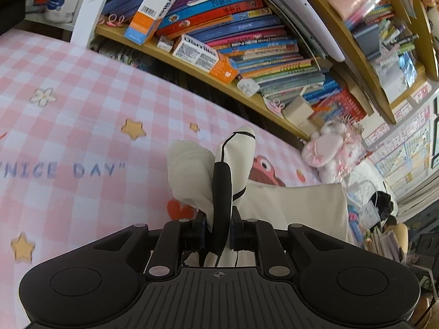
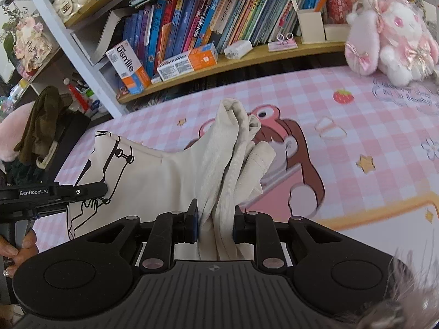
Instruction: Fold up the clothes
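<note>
Over the pink checked desk [image 2: 356, 104], a cream garment [image 2: 164, 181] hangs stretched between two sets of tongs. Ribbed-looking off-white cloth, with black line-art printed on the panel toward 9 o'clock in the right wrist view. It is lifted and bunched, not flat; the lower folds look close to the desk, contact cannot be told.

Right tongs [image 2: 215, 226]: narrow, pads pinching a thick gathered bundle of the cream cloth, which rises from the jaws toward 12 o'clock and flops over at the top. A hemmed edge with stitching shows at 1 o'clock of the bundle.

Left tongs [image 1: 218, 231]: narrow, clamped on a cloth fold carrying a thick black printed stripe. Fabric stands up from the jaws in two lobes, toward 11 and 12 o'clock; a broad flat panel spreads off toward 3 o'clock.

The left tongs also show in the right wrist view at 9 o'clock, a hand [image 2: 19, 249] on the grip, touching the printed panel.

Edges: a wooden bookshelf [image 2: 247, 54] packed with books runs along the desk's far side, 12 o'clock. A pink plush toy [image 2: 389, 38] sits on the desk at 2 o'clock, well apart from the garment. Open desk surface lies at 3 o'clock in the right view, and at 9 to 10 o'clock in the left view, printed with stars and "NICE DAY".
</note>
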Demonstrator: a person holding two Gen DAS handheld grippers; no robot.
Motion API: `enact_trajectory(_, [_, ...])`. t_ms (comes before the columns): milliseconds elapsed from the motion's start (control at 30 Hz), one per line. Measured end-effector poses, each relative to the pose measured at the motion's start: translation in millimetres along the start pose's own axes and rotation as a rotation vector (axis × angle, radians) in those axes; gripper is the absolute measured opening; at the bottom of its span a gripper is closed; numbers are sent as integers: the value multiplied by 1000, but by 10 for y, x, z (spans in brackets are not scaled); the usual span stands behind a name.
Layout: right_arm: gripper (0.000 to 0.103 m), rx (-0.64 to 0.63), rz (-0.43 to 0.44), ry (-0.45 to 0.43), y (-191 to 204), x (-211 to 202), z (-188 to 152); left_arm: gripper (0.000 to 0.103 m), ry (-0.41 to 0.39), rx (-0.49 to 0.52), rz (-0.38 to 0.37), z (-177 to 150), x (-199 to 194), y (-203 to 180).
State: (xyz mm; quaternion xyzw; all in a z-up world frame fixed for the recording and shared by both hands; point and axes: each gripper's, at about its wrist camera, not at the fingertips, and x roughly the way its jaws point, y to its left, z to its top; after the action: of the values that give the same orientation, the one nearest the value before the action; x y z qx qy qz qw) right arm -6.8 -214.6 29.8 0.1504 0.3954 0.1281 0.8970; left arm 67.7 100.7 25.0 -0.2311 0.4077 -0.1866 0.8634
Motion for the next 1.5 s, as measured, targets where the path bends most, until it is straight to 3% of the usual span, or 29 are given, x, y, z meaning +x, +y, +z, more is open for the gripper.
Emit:
enact_trajectory(800, [19, -52, 86, -31, -656, 915, 1402, 14, -32, 11, -20, 1222, 1135, -59])
enact_trajectory(1133, [19, -26, 123, -64, -903, 1319, 1630, 14, -49, -58, -38, 1378, 1458, 138])
enact_trajectory(1367, [19, 24, 133, -34, -1054, 1539, 1597, 14, -21, -154, -47, 1279, 1588, 395])
enact_trajectory(1500, [21, 116, 158, -26, -1239, 1642, 1509, 16, -12, -205, -52, 1224, 1647, 519])
